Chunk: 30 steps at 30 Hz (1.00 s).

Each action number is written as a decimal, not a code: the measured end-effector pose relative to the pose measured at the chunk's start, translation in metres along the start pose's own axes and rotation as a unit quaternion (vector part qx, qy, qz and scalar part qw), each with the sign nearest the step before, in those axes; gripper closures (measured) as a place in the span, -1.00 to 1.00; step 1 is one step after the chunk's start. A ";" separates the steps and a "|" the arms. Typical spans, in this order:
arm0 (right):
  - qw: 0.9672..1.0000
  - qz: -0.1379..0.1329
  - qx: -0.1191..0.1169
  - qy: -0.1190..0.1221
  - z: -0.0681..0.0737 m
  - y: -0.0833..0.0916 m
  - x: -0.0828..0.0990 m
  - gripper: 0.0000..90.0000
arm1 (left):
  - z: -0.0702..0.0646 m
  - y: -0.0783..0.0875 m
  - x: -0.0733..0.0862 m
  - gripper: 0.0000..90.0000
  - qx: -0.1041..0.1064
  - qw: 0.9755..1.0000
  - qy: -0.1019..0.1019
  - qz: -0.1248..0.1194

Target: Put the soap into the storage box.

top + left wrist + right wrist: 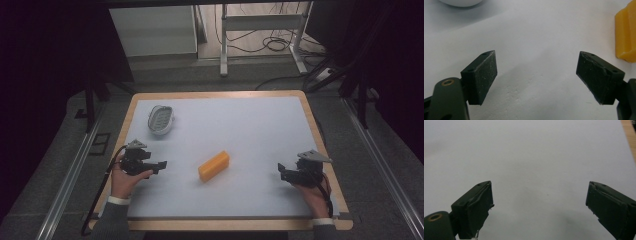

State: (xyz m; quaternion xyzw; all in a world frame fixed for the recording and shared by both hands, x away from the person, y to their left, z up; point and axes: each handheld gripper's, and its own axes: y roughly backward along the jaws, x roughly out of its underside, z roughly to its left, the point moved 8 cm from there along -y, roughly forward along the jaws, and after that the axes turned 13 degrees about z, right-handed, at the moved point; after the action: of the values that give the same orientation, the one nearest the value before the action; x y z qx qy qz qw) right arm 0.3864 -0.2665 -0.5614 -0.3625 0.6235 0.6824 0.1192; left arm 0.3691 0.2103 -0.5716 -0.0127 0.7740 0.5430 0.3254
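From above, yellow block (pixel 214 166) lies between left gripper (pixel 159 166) and right gripper (pixel 281 170); both wide open, empty.

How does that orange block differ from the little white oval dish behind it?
The orange block is a solid, boxy bar lying near the table's middle; the white oval dish is rounded and hollow, with a greenish inside, sitting toward the far left corner. The block looks longer and narrower. Both rest untouched on the pale mat.
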 end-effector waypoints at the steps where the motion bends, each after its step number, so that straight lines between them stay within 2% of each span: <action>1: 1.000 -0.003 0.000 -0.001 0.000 0.002 0.001 -0.84 | 0.000 0.001 0.000 -0.61 -0.001 1.000 -0.001 -0.001; 4: 1.000 -0.011 -0.005 0.012 0.000 0.006 0.003 -0.84 | 0.000 0.002 0.002 -0.61 -0.003 1.000 -0.003 0.000; 7: 1.000 -0.022 -0.012 0.010 -0.001 0.008 0.002 -0.83 | -0.001 0.005 0.004 -0.61 -0.001 1.000 -0.003 -0.001; 11: 0.999 -0.028 -0.014 0.020 0.003 0.007 0.005 -0.83 | -0.004 0.005 0.004 -0.61 0.004 1.000 -0.005 -0.002; 14: 0.999 -0.027 -0.017 0.027 0.005 0.006 0.006 -0.83 | -0.008 0.004 0.004 -0.61 0.006 1.000 -0.011 0.001; 19: 0.999 -0.021 -0.022 0.025 0.003 0.000 0.009 -0.82 | -0.007 0.003 0.004 -0.61 0.008 1.000 -0.015 0.008; 21: 0.999 -0.012 -0.021 0.030 0.003 -0.004 0.012 -0.82 | -0.007 0.004 0.004 -0.61 0.008 1.000 -0.012 0.007; 29: 0.999 -0.015 -0.013 0.036 0.005 -0.004 0.012 -0.81 | -0.009 0.007 0.004 -0.58 0.008 1.000 -0.017 0.004; 30: 0.999 -0.017 -0.014 0.036 0.004 -0.003 0.012 -0.80 | -0.011 0.009 0.003 -0.56 0.007 1.000 -0.017 -0.002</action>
State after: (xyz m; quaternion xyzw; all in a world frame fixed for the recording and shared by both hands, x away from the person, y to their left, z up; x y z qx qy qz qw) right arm 0.3784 -0.2654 -0.5719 -0.3991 0.6115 0.6753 0.1036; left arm 0.3581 0.2062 -0.5635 -0.0030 0.7719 0.5374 0.3397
